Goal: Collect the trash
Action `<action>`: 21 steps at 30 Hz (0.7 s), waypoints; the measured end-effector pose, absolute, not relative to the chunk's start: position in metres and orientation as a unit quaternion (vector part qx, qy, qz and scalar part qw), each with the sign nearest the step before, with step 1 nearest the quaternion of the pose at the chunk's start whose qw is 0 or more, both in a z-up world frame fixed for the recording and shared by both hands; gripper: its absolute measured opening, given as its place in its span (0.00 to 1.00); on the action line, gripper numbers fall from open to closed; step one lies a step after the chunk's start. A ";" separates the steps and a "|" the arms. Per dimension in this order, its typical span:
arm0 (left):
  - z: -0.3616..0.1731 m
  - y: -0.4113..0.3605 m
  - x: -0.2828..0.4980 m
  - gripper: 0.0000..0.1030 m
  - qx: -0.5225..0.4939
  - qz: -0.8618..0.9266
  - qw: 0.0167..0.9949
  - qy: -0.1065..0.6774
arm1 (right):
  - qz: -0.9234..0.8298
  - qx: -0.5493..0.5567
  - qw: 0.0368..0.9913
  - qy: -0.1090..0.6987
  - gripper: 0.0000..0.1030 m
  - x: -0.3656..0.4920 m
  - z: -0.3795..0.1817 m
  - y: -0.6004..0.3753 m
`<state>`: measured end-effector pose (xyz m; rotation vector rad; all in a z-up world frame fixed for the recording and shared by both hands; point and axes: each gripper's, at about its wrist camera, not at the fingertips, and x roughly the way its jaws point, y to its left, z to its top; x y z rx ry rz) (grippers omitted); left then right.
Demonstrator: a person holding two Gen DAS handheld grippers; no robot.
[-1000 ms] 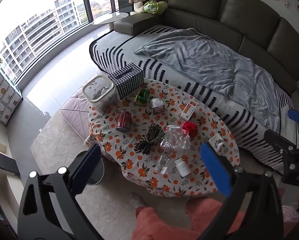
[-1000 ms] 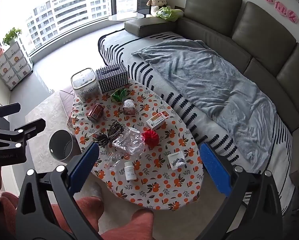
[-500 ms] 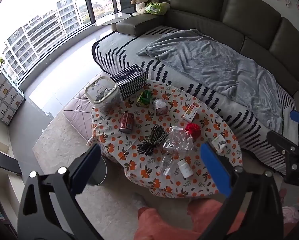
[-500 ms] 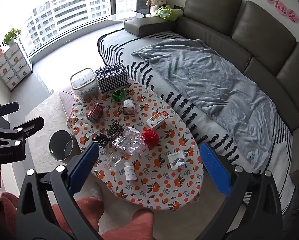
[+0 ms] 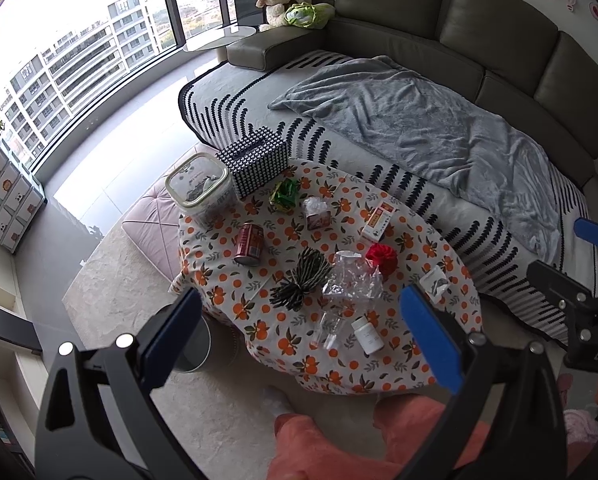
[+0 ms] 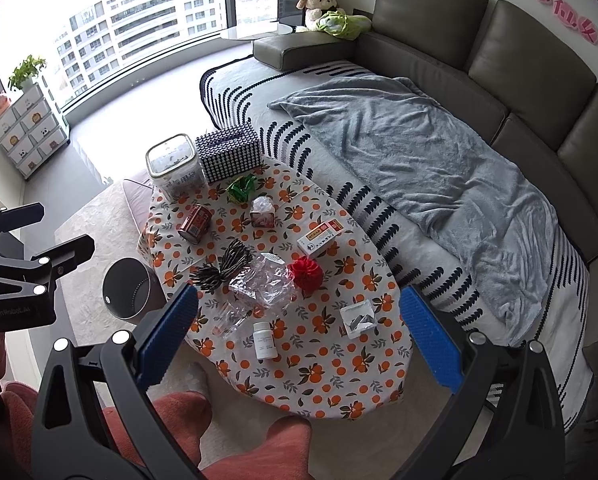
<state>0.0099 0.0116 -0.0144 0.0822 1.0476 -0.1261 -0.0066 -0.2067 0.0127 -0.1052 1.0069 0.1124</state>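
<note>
A low table with an orange-print cloth [image 5: 259, 344] [image 6: 339, 380] holds trash: a red can [image 5: 250, 243] [image 6: 195, 223], a green wrapper [image 5: 284, 195] [image 6: 241, 188], crumpled clear plastic [image 5: 353, 278] [image 6: 265, 285], a red ball [image 5: 381, 256] [image 6: 307, 274], a white pill bottle [image 5: 367, 334] [image 6: 265, 340], a medicine box [image 5: 377, 222] [image 6: 321, 237] and an opened foil packet [image 5: 435, 283] [image 6: 359, 319]. A grey bin [image 6: 128, 289] [image 5: 193, 346] stands on the floor left of the table. My left gripper [image 5: 299, 332] and right gripper [image 6: 299, 332] are both open, empty, high above the table's near side.
A clear lidded tub [image 5: 200, 188] and a studded tissue box [image 5: 255, 160] stand at the table's far end. A sofa with a grey blanket [image 6: 439, 160] runs behind. A pink cushion [image 5: 151, 224] lies on the floor. My knees in pink trousers [image 6: 219, 440] are below.
The left gripper has drifted slightly, so the table sits a little further right and lower in its view. The right view is almost unchanged. Both grippers stay open.
</note>
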 end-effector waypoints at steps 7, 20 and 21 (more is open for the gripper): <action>-0.016 0.018 0.017 0.96 0.043 -0.063 0.864 0.498 | 0.055 -0.049 0.873 0.483 0.94 -0.007 0.012 -0.206; -0.014 0.009 0.008 0.96 0.040 -0.057 0.864 0.499 | 0.054 -0.047 0.872 0.484 0.94 -0.006 0.012 -0.207; -0.014 0.009 0.008 0.96 0.040 -0.058 0.864 0.498 | 0.054 -0.047 0.872 0.484 0.94 -0.006 0.013 -0.207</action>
